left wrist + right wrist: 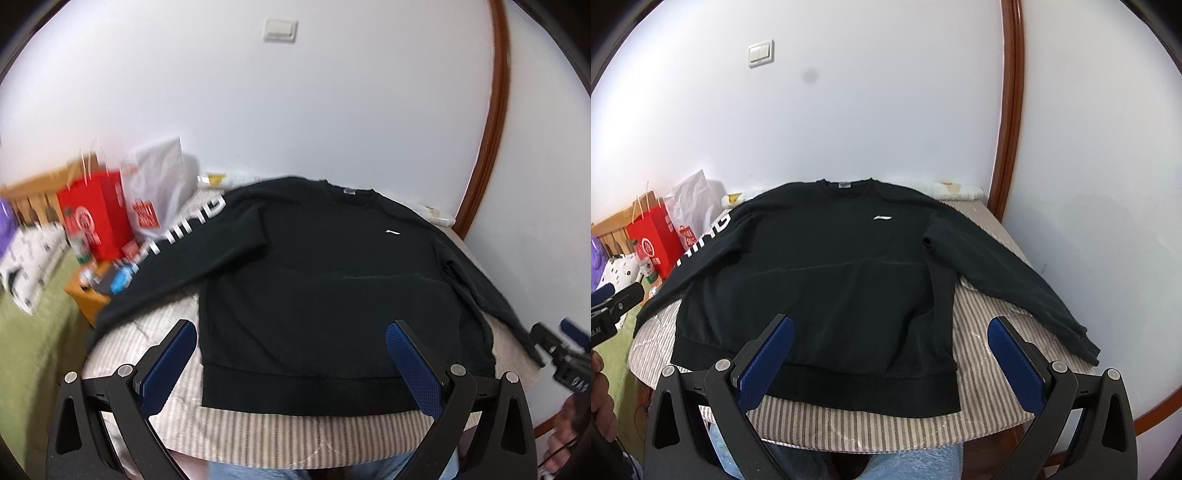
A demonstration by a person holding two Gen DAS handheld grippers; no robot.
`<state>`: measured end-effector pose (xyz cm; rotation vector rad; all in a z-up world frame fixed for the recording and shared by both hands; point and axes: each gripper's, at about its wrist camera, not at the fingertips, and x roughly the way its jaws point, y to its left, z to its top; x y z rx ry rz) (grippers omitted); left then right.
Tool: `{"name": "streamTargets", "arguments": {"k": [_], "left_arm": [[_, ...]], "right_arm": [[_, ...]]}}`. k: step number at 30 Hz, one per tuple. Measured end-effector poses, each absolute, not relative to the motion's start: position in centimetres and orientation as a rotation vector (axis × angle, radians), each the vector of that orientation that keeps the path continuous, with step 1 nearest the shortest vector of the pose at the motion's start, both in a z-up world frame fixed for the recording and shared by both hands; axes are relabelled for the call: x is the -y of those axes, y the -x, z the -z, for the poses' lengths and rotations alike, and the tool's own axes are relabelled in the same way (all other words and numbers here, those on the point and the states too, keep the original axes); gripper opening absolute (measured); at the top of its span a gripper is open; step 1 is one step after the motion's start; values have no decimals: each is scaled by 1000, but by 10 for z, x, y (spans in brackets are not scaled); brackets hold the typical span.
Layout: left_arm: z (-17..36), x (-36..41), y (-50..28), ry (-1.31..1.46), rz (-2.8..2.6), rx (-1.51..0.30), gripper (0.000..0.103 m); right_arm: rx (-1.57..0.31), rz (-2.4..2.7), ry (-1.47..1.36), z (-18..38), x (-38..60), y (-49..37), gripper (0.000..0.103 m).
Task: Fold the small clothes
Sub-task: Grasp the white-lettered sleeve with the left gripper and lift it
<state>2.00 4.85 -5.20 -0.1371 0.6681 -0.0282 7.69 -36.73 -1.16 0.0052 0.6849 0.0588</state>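
Note:
A black long-sleeved sweatshirt (314, 280) (820, 280) lies flat, front up, on a striped table cover (280, 432) (990, 402). It has a small white chest logo and white lettering down the left sleeve. Both sleeves spread outward, and the left one hangs past the table edge. My left gripper (291, 332) stands open above the hem, holding nothing. My right gripper (891, 330) is open too, above the hem's right corner. Each gripper shows at the edge of the other's view: the right one (565, 350) and the left one (613, 306).
A red paper bag (96, 218) (655, 236) and a white bag (159, 184) (690, 206) stand left of the table, by a small wooden stand with bottles. A white wall and a brown door frame (1008, 147) lie behind. A person's blue-clad legs (908, 461) are at the near edge.

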Motion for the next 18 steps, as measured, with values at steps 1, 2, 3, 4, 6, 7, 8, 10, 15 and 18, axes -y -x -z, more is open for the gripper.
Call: {"name": "streamTargets", "arguments": {"k": [1, 2, 3, 4, 6, 7, 8, 10, 15, 18], "left_arm": [[57, -52, -24, 153, 29, -677, 103], [63, -55, -28, 163, 27, -686, 103], [68, -58, -33, 171, 22, -694, 103], [73, -61, -37, 176, 12, -702, 103], [82, -66, -46, 184, -12, -721, 103], [86, -69, -50, 192, -14, -730, 103], [91, -74, -56, 203, -14, -742, 103], [99, -84, -63, 229, -26, -758, 103], [114, -118, -76, 328, -39, -761, 103], [126, -137, -86, 398, -18, -778, 103]], "right_arm": [[-695, -61, -4, 16, 366, -81, 103], [-703, -62, -2, 20, 365, -85, 103], [-714, -65, 1, 26, 363, -90, 103], [-724, -65, 5, 31, 361, -95, 103], [-744, -65, 12, 41, 358, -102, 103], [-754, -63, 14, 46, 357, -106, 103], [-764, -65, 14, 51, 356, -111, 103], [-783, -80, 5, 62, 353, -122, 103], [-788, -106, -10, 76, 344, -143, 103], [-788, -126, -15, 81, 337, -154, 103]]}}
